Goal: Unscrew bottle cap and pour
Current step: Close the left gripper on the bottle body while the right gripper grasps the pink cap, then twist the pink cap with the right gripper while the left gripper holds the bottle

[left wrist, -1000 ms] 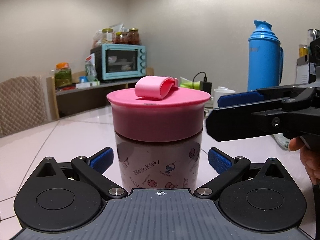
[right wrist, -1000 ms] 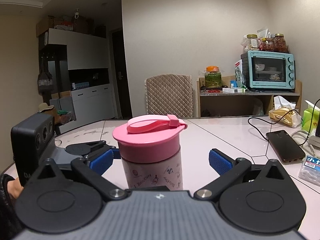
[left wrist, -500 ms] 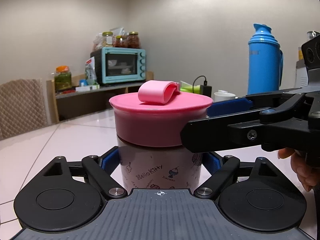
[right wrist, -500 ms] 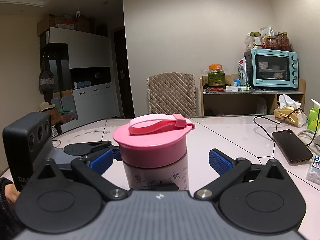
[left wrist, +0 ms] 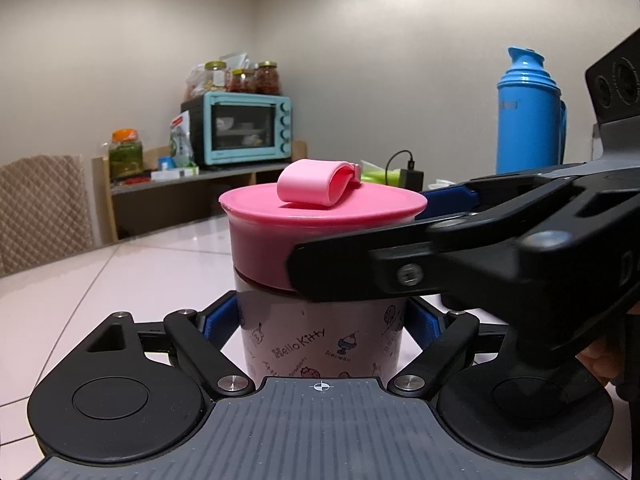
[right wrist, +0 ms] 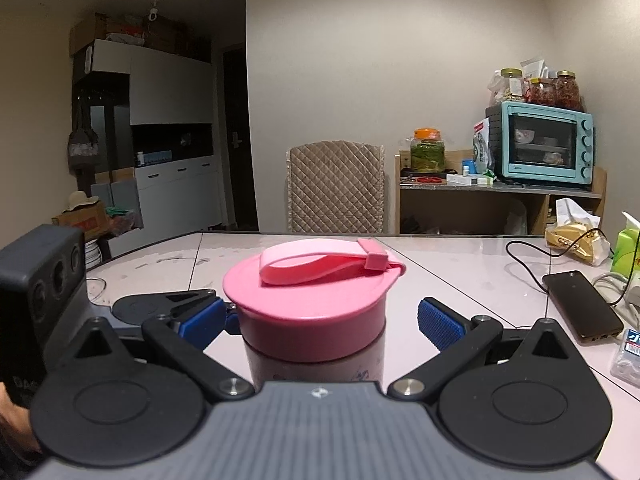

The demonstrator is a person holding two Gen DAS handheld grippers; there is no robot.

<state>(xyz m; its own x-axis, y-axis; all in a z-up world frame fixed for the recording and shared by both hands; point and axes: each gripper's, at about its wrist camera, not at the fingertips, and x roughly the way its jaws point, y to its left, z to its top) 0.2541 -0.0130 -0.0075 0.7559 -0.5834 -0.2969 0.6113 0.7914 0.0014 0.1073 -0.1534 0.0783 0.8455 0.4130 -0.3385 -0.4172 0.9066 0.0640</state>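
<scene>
A pink bottle [left wrist: 320, 344] with cartoon print stands upright on the table [left wrist: 120, 280], closed by a wide pink cap [left wrist: 260, 240] with a folded strap on top. My left gripper [left wrist: 320, 324] is shut on the bottle's body, a blue pad pressed against each side below the cap. My right gripper [right wrist: 320, 320] comes in from the right at cap height and stands open around the cap [right wrist: 312, 312]. One of its fingers [left wrist: 360, 268] crosses in front of the cap, the other sits behind. The pads do not press on the cap.
A blue thermos [left wrist: 528, 112] stands at the back right. A black phone [right wrist: 580, 304] with a cable, tissue packs and a snack bag lie on the table's right side. Behind the table are a quilted chair [right wrist: 336, 184] and a shelf with a teal oven [right wrist: 540, 144].
My left gripper closed from wide open onto the bottle's body. The right gripper slid in from the right until its fingers straddle the cap.
</scene>
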